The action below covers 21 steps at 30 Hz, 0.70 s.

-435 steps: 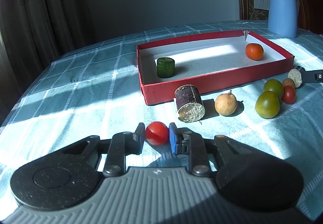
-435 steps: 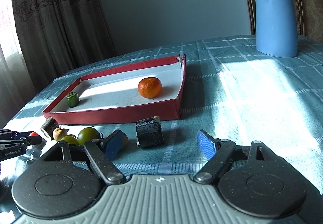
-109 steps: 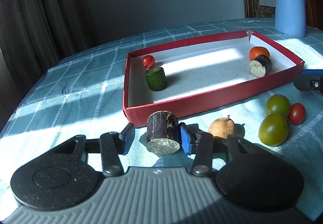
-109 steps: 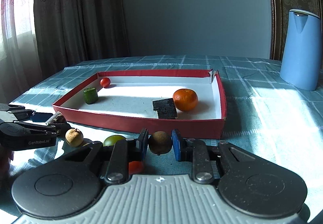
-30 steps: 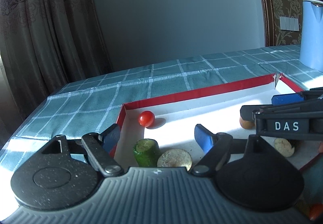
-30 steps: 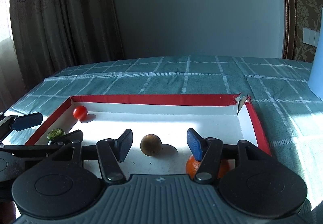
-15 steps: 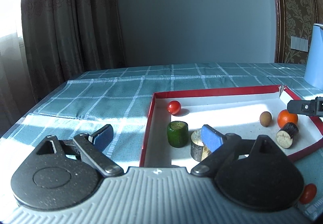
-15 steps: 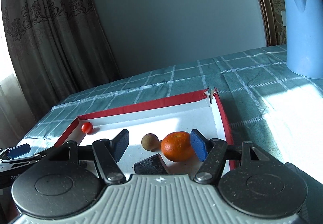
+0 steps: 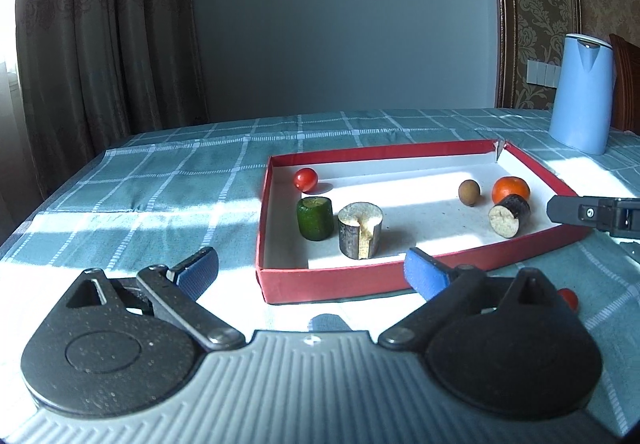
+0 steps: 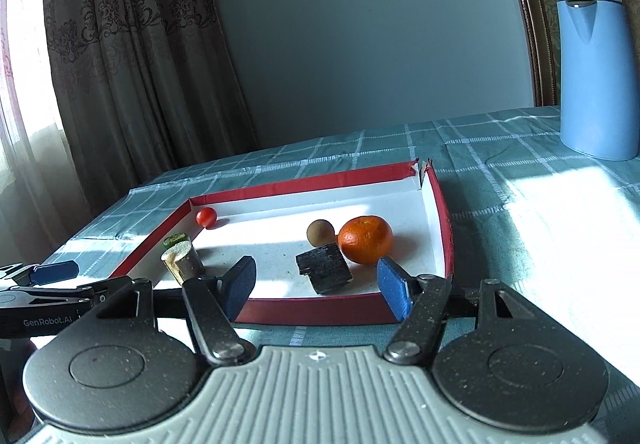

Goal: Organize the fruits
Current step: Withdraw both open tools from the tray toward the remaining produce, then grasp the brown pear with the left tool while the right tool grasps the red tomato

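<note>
Glossy round tomato (image 9: 306,179), rough-cut cylinders in cardboard tray (image 9: 262,203).

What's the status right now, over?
Both hand-held grippers open, empty: left, right. Left jaws just opened wider. Six pieces in red box. One tomato outside. Nothing in the way.

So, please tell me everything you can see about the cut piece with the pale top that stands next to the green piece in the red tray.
The cut piece is a short cylinder with dark, dull skin and pale, spongy-looking flesh. It stands upright on one cut end, the other facing up. A notch runs down its near side, showing the pale inside. It rests on the white floor of the red tray, near the front left corner, right of the green piece, close but seemingly not touching. No gripper touches it.
</note>
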### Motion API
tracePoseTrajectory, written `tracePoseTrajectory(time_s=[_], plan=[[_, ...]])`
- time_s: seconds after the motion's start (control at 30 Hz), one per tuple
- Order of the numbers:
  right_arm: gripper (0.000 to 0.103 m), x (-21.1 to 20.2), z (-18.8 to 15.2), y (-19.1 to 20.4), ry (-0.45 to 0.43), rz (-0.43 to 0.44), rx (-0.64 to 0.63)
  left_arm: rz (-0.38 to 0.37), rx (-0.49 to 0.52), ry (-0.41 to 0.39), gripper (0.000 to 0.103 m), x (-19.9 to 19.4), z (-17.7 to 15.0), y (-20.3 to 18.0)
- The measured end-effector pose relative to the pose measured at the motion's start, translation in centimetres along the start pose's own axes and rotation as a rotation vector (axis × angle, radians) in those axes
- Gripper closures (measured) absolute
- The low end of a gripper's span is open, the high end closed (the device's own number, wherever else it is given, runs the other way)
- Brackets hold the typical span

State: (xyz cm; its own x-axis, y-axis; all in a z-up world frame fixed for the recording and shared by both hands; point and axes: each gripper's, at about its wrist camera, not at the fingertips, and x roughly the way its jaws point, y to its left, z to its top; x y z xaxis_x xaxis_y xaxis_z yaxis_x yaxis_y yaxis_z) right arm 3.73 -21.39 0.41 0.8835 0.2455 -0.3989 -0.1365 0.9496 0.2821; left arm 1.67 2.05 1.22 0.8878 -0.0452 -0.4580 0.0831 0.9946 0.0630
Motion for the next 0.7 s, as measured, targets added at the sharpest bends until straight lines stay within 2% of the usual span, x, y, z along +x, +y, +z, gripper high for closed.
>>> tracePoseTrajectory(time_s=[0.1, 0.27, 0.37, 0.4, 0.5, 0.6, 0.7], plan=[[0.036, -0.6, -0.5, -0.2, -0.006, -0.009, 0.003, -0.062, 0.044, 0.018, 0.004, -0.2, -0.4, -0.9], [0.036, -1.0, -0.7, -0.5, -0.012, -0.004, 0.024, -0.033, 0.116, 0.053, 0.005, 0.6, -1.0, -2.3], [0.036, -1.0, -0.8, -0.3, -0.006, -0.008, 0.015, -0.045, 0.121, 0.065, 0.005, 1.0, -1.1, -2.5], [0.036, -1.0, -0.8, -0.3, -0.005, -0.006, 0.014, -0.057, 0.123, 0.073, 0.004, 1.1, -1.1, -2.5], [0.036, -0.8, -0.9, -0.1, 0.008, -0.002, 0.009, -0.156, 0.135, 0.134, 0.004, 1.6, -1.2, -2.7], [0.035, -0.8, -1.0, 0.0, 0.01, 0.0, 0.001, -0.121, 0.183, 0.13, 0.005, 1.6, -1.6, -3.6], [0.034, -0.9, -1.0, 0.1, 0.005, 0.002, -0.003, -0.114, 0.171, 0.139, 0.01, 1.9, -1.5, -3.4]])
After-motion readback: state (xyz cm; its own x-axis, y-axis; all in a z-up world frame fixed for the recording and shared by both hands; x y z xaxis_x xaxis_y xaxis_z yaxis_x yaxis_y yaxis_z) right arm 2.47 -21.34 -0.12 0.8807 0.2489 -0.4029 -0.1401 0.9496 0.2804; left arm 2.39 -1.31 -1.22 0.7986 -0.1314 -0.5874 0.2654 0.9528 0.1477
